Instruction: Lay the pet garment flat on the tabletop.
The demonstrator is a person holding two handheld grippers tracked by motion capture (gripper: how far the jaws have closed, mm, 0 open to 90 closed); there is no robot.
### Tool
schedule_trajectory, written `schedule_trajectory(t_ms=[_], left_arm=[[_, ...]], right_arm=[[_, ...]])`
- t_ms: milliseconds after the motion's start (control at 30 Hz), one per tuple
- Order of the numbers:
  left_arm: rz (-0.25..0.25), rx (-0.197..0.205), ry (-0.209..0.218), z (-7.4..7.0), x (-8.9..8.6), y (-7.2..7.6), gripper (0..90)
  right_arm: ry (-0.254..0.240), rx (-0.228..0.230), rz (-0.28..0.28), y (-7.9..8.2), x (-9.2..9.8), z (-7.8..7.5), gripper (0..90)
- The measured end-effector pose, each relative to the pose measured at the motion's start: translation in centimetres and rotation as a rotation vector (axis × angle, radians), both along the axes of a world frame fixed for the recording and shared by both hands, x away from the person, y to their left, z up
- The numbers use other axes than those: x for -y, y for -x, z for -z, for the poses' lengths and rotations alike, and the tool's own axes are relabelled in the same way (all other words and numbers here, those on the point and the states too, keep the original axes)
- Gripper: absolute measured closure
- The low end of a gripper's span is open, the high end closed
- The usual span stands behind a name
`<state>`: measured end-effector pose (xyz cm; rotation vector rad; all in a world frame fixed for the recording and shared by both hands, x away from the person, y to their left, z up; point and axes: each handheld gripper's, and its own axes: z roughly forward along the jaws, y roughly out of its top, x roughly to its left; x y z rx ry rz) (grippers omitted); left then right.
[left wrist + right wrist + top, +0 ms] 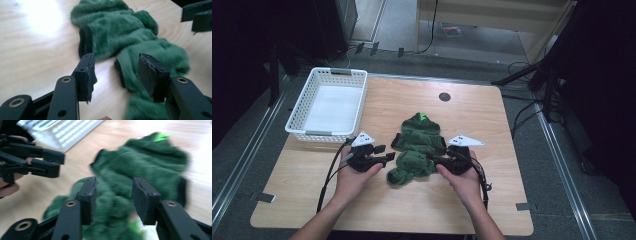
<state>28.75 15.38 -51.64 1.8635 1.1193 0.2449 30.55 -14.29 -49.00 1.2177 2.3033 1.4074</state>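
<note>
High view: a white basket [328, 104] is seen at the far left of the worktop [492, 200], well apart from the green fleece garment [417, 147] that lies crumpled at the middle. Just left of the garment, the left claw [384, 154] is held released, its jaws parted and nothing pressed between them. In the left gripper view the garment [130, 42] is seen ahead of the pads [88, 75], with a fold lying near the gap but not gripped. Just right of the garment, the right claw [438, 159] is likewise held released; in the right gripper view the cloth [140, 167] is seen beyond and between the jaws, unpinched.

Judged from this, a fresh hold is being sought. A clean edge or cuff is best taken by each claw on its own side, the jaws lowered until one single layer is caught, so that bunching is avoided. The two grips are best matched in height before anything is lifted.
</note>
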Motion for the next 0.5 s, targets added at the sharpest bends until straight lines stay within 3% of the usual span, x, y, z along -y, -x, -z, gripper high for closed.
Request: schedule_trajectory(t_ms=[167,200,233,267,300,333,367,433,500], left_arm=[[0.048,-0.023,-0.041,1.2,0.3,2.0,49.5],[0.068,-0.028,-0.060,1.8,0.6,2.8,49.5],[0.073,-0.022,-0.080,2.0,0.8,2.9,49.7],[0.073,-0.022,-0.080,2.0,0.8,2.9,51.1],[0.080,-0.021,-0.101,2.4,0.9,3.1,54.8],[0.078,-0.026,-0.109,2.8,1.0,3.1,54.8],[0.080,-0.032,-0.114,3.1,1.0,3.1,59.6],[0.099,-0.028,-0.115,3.4,1.1,3.3,77.1],[0.105,-0.030,-0.109,3.4,1.2,3.3,83.5]], right_arm=[[0.016,-0.002,-0.074,0.8,-2.8,0.3,49.2],[0.064,0.018,-0.092,1.0,-4.3,0.8,52.1],[0.100,0.029,-0.098,1.1,-4.9,1.1,59.0],[0.100,0.029,-0.098,1.1,-4.9,1.1,59.0],[0.185,0.057,-0.074,1.3,-5.6,1.7,80.5],[0.185,0.057,-0.074,1.3,-5.6,1.7,80.5],[0.193,0.051,-0.066,1.3,-5.5,1.9,85.9],[0.149,0.044,-0.033,1.4,-4.4,1.9,89.9],[0.131,0.058,-0.016,1.8,-3.5,1.5,90.0]])
